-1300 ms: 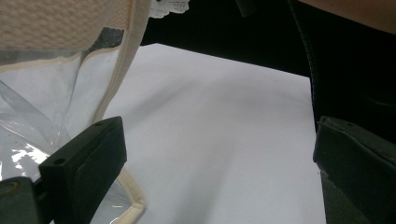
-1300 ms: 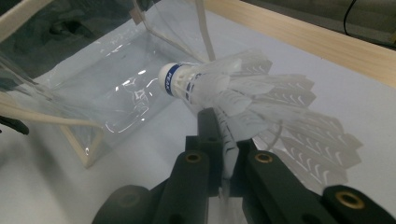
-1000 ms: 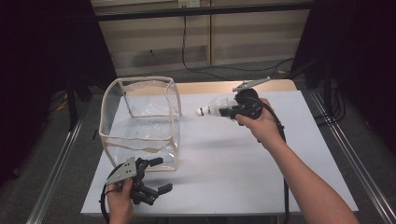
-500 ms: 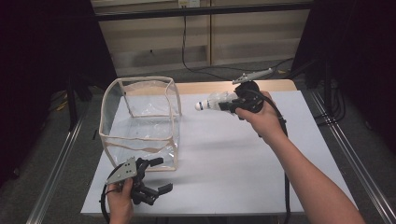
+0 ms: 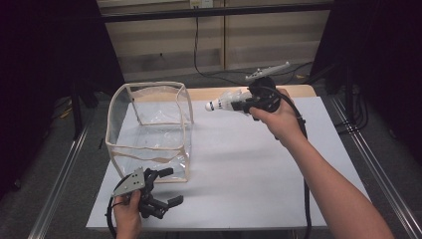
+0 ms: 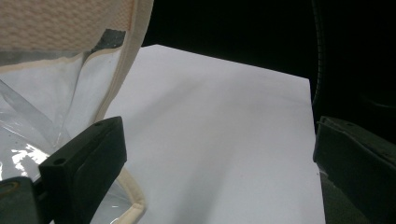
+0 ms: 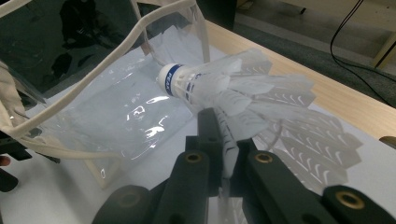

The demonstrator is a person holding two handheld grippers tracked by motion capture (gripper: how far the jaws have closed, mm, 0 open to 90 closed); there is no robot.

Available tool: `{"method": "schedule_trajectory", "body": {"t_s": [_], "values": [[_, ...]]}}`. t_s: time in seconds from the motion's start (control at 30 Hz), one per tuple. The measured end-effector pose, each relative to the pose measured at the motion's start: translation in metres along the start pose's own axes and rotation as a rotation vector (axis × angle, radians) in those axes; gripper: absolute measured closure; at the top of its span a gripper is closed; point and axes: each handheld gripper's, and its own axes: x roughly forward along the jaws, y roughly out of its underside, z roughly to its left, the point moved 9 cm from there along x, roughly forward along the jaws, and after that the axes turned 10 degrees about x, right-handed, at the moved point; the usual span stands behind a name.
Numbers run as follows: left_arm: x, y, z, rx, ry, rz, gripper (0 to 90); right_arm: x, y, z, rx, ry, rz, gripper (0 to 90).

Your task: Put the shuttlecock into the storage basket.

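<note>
Upper centre of the high view, the right tool clamps a shuttlecock beside the clear open-topped bag; left tool (jaws apart) sits lower left, bare table between.

Your right gripper jaws hid part of the shuttlecock's feathers; the frame edge cut your elbow.

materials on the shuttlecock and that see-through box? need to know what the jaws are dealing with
Shuttlecock: white feather-like skirt, thin and translucent with vane ribbing, possibly real feather or plastic; rounded white head with a blue band, likely cork or foam under a smooth cover. The right gripper is shut on the skirt.

Clear box: soft transparent plastic film, glossy and wrinkled with glare, edged in beige woven-looking fabric tape.
</note>
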Motion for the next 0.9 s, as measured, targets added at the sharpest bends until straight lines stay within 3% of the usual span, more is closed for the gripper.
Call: {"method": "schedule_trajectory", "body": {"t_s": [0.9], "values": [[-0.005, -0.001, 0.003, 0.003, -0.015, -0.011, 2.8, 0.004, -0.026, 0.021, -0.027, -0.011, 0.002, 89.1]]}}
